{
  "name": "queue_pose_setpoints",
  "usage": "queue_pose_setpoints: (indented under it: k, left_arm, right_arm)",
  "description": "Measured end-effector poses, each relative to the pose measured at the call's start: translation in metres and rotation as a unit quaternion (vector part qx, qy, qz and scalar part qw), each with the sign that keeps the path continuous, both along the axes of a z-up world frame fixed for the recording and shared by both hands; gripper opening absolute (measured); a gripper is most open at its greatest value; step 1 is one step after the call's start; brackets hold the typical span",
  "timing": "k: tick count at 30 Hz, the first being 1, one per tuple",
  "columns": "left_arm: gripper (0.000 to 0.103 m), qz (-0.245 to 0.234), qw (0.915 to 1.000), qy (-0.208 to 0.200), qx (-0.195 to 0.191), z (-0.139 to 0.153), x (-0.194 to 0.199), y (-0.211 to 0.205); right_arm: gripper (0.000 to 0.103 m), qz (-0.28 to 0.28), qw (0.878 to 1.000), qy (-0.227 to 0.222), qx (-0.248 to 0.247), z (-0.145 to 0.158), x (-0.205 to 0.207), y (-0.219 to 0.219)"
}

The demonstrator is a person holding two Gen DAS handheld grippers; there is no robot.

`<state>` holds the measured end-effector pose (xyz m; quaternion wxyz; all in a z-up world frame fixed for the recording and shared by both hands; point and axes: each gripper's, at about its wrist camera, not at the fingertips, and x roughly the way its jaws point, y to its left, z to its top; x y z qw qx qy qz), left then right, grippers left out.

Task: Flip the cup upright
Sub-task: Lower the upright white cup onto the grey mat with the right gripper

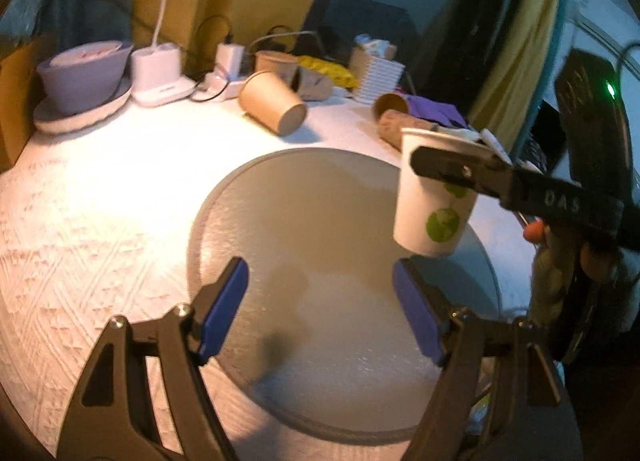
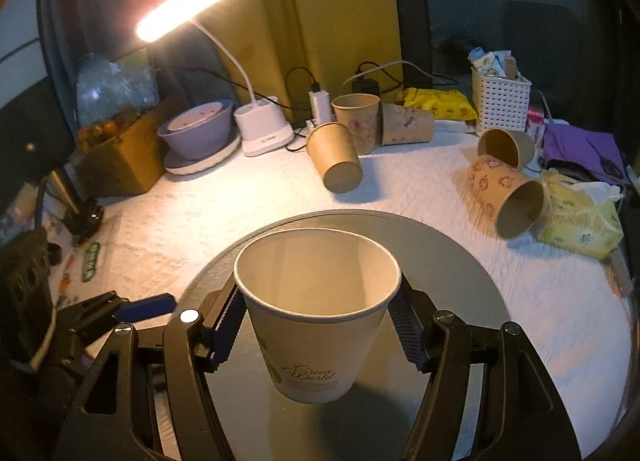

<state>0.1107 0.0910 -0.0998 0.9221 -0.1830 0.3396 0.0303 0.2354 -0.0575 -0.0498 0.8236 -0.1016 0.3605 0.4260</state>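
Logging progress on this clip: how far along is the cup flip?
Done: the white cup is mouth-up. In hand: the right hand-held gripper grips it above the grey round mat. Left: setting it down and releasing. The left hand-held gripper is open and empty.

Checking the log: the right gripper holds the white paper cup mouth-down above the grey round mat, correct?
Not quite. The right gripper holds the white paper cup mouth-up, not mouth-down; the right wrist view looks into its open rim. It is above the grey round mat.

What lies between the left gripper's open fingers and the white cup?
Only bare grey mat, seen in the left wrist view, separates the left gripper from the white cup.
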Motion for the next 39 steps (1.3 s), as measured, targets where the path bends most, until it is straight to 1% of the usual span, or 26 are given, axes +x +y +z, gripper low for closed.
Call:
queue_pose_setpoints:
  k: [9, 17, 25, 39]
  left_arm:
    - [0.076, 0.016, 0.9993, 0.027, -0.019, -0.01, 0.014, 0.018]
    - [0.076, 0.031, 0.9982, 0.041, -0.03, -0.019, 0.018, 0.027]
    - [0.076, 0.032, 0.9982, 0.044, -0.024, -0.02, 0.018, 0.025]
    - [0.076, 0.031, 0.9986, 0.041, -0.013, -0.017, 0.011, 0.014]
  right_arm:
    - [0.069, -0.01, 1.0, -0.022, -0.004, -0.01, 0.012, 0.014]
    - [0.069, -0.002, 0.998, -0.064, -0.016, -0.013, 0.009, 0.026]
    - [0.07, 0.0, 0.998, -0.063, -0.024, -0.022, 0.004, 0.026]
    - [0.071, -0.009, 0.998, -0.054, -0.02, -0.025, -0.009, 0.008]
